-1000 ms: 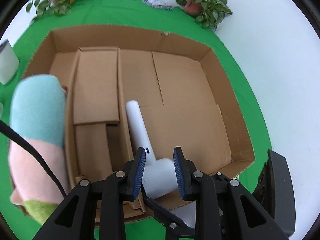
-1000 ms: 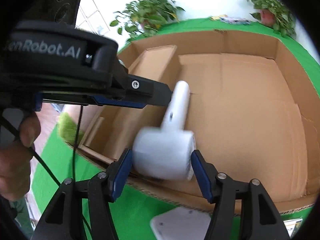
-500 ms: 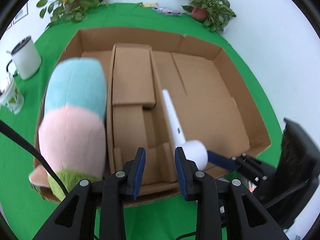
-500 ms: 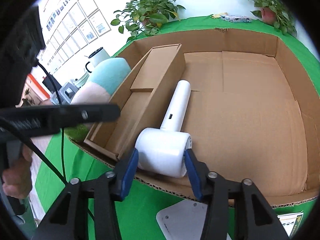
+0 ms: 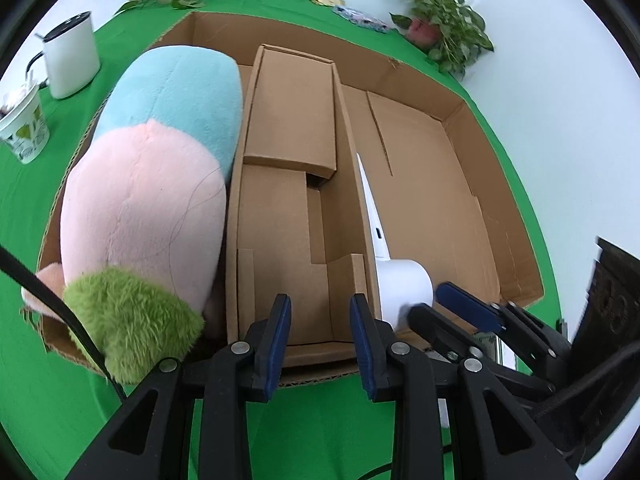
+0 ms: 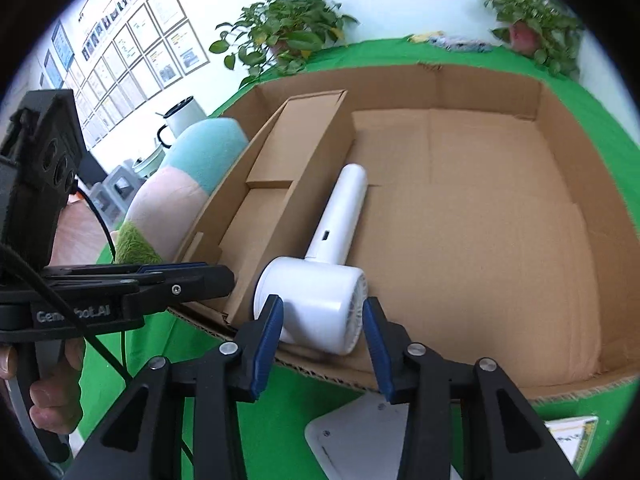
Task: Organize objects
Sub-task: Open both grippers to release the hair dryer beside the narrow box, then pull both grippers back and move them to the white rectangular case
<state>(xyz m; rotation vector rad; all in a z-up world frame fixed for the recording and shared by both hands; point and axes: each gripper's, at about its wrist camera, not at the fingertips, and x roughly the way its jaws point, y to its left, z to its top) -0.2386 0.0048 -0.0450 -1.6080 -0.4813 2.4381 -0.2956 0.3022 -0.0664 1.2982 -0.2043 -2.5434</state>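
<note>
I'm watching the smooth white hair dryer (image 6: 320, 280) lying in the corrugated cardboard box (image 6: 560, 92), against the inner divider. My right gripper (image 6: 322, 344) is gaping around its barrel, pads apart from it; my left gripper (image 5: 320, 344) is hanging released beside the fuzzy pastel plush (image 5: 160, 168).

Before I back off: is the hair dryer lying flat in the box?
Yes. The hair dryer lies on its side on the box floor against the divider; the right tongs are open.

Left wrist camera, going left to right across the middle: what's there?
Paper cup → plush toy → narrow cardboard insert → white hair dryer → bare floor of the big box → right gripper.
</note>
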